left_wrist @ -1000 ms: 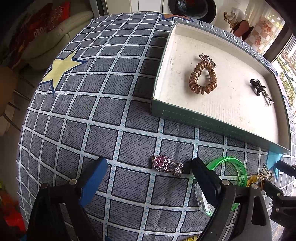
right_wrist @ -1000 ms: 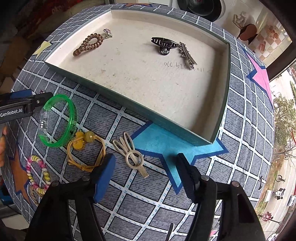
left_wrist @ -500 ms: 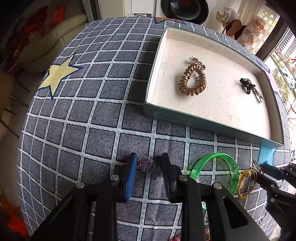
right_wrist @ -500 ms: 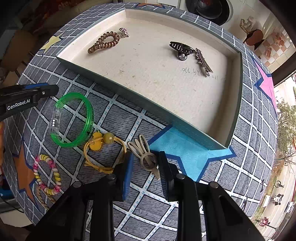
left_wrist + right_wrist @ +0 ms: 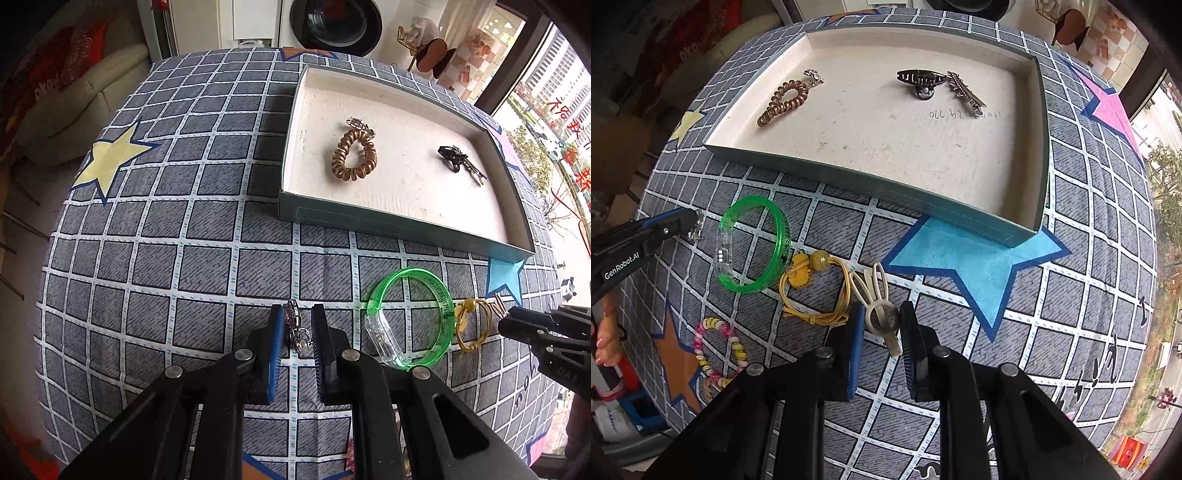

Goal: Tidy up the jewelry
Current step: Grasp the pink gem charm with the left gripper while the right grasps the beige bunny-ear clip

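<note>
Left hand-held gripper [image 5: 297,326]: jaws nearly closed, clamped on a small jewelled brooch [image 5: 294,325], which stands on edge between the blue pad and the black pad, above the bench cloth [image 5: 207,266]. In the right wrist view the same gripper [image 5: 692,225] enters from the left edge, the brooch [image 5: 695,229] showing at its tip, just beside the green bangle [image 5: 753,245].

Right hand-held gripper [image 5: 881,325]: jaws narrowed about the ring end of a cream rabbit-ear clip [image 5: 877,308]; the pads lie close on either side of the ring, but firm contact cannot be told. The clip's ears point away from the gripper toward the tray [image 5: 871,182], and its tail reaches back between the fingers. In the left wrist view this gripper [image 5: 517,326] appears at the right edge, with only the tip of the clip [image 5: 498,307] visible in front of it.

On the cloth, from left to right in the right wrist view: a pink-and-yellow bead bracelet [image 5: 718,350], the green bangle, a yellow hair tie [image 5: 812,291] with two yellow beads, touching the bangle, and the clip, whose ears overlap the tie's loop. The bangle [image 5: 410,319] and tie [image 5: 471,325] lie between the two grippers in the left wrist view.

The tray, green-walled with a white floor, rests on the cloth beyond these items. It holds a bronze coil hair tie [image 5: 783,101] with a small jewelled charm [image 5: 814,76] at its far end, and, well apart from it, a dark claw clip [image 5: 921,83] touching a long metal barrette [image 5: 966,90]. Handwritten digits lie on the tray floor near the barrette.
</note>
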Demonstrator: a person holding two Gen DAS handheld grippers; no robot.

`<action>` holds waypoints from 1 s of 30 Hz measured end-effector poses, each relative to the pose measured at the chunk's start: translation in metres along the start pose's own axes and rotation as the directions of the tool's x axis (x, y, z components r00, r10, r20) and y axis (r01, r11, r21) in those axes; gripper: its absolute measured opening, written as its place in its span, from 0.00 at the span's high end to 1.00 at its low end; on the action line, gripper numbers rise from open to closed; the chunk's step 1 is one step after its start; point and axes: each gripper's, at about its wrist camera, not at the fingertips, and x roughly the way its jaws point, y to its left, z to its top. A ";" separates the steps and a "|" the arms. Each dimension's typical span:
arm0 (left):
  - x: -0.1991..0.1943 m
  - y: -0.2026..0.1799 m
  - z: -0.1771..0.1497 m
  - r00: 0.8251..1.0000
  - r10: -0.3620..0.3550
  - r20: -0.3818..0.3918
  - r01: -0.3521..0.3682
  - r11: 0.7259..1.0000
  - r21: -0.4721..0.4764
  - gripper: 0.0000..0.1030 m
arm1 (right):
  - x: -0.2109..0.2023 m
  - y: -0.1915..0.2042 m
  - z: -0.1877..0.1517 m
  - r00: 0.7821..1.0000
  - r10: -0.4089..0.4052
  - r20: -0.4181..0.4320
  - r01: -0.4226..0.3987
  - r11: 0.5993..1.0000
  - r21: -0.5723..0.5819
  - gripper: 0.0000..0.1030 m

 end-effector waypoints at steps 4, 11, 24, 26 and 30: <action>-0.007 -0.001 -0.004 1.000 0.016 0.008 -0.016 1.000 0.005 0.73 | -0.009 -0.010 -0.010 1.000 0.031 0.008 -0.031 0.999 0.035 0.80; -0.004 0.005 -0.003 0.997 0.074 0.007 -0.074 0.997 0.002 0.27 | -0.020 -0.015 -0.020 0.999 0.053 0.013 -0.053 0.998 0.044 0.80; 0.017 0.008 -0.009 0.989 0.145 -0.025 -0.144 0.989 0.034 0.20 | -0.027 -0.018 -0.026 0.997 0.075 0.018 -0.076 0.995 0.066 0.79; 0.017 0.003 -0.009 0.993 0.117 -0.023 -0.116 0.992 0.049 0.34 | -0.028 -0.018 -0.027 0.997 0.074 0.019 -0.075 0.995 0.069 0.79; 0.018 -0.008 -0.010 0.997 0.078 -0.016 -0.076 0.993 0.088 0.77 | -0.032 -0.020 -0.029 0.997 0.073 0.028 -0.076 0.994 0.083 0.79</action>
